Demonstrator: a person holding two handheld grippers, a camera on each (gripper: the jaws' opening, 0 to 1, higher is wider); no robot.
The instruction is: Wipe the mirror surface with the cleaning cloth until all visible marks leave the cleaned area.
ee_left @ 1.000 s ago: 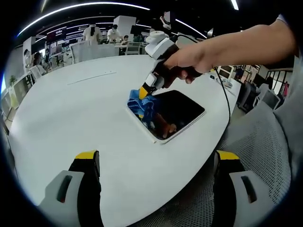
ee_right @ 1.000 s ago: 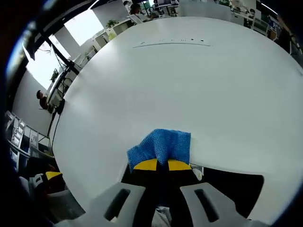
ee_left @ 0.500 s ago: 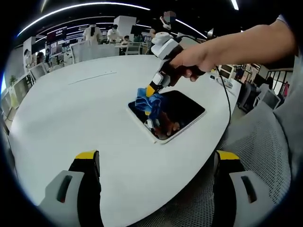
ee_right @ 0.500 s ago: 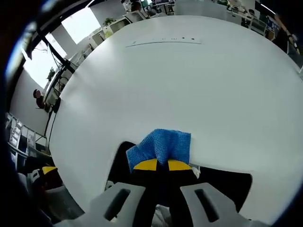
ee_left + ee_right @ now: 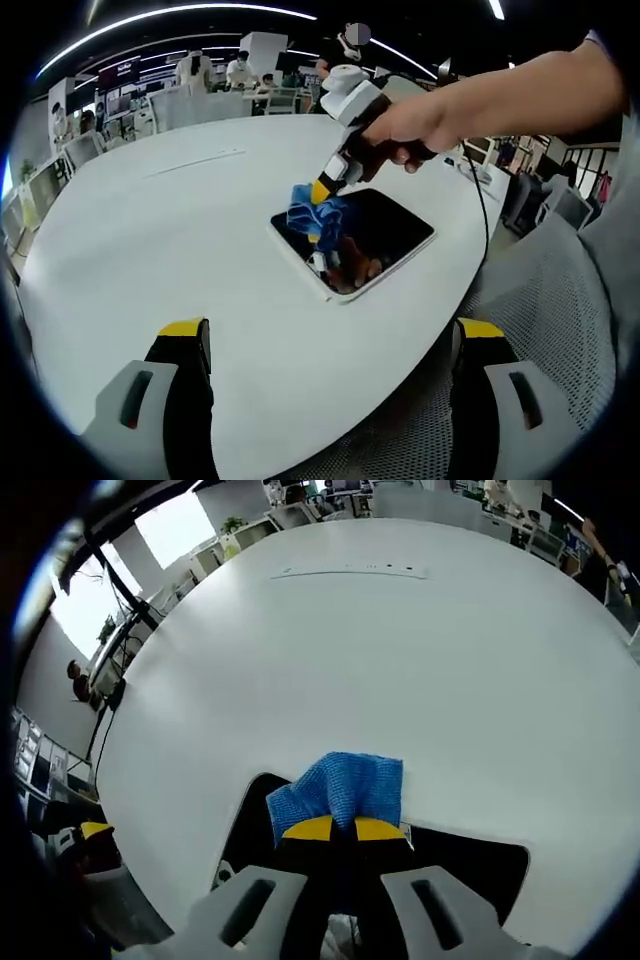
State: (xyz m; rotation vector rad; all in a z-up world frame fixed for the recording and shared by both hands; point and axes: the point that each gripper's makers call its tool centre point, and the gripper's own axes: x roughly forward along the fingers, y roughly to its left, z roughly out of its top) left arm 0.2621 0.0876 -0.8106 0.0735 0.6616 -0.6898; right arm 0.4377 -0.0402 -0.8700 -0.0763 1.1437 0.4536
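Moved inward along the mirror (image 5: 365, 240) with the cloth (image 5: 312, 216), off the near-left edge toward the middle of the glass.

Seen from the left gripper view: right gripper (image 5: 325, 190), held in a hand (image 5: 415, 125), clamped on the blue cloth and pressing it onto the dark mirror lying flat on the white table (image 5: 150, 240), near the table's edge. Seen from the right gripper view: right gripper (image 5: 345, 829) with yellow tips closed together on the cloth (image 5: 338, 786), mirror (image 5: 470, 865) dark beneath and to both sides. Left gripper (image 5: 325, 340) hanging back over the table, wide open, holding nothing. Judging by the shift, wiping under way, one strip covered so far. No marks clear enough to make out on the glass, so hard to say how much remains.
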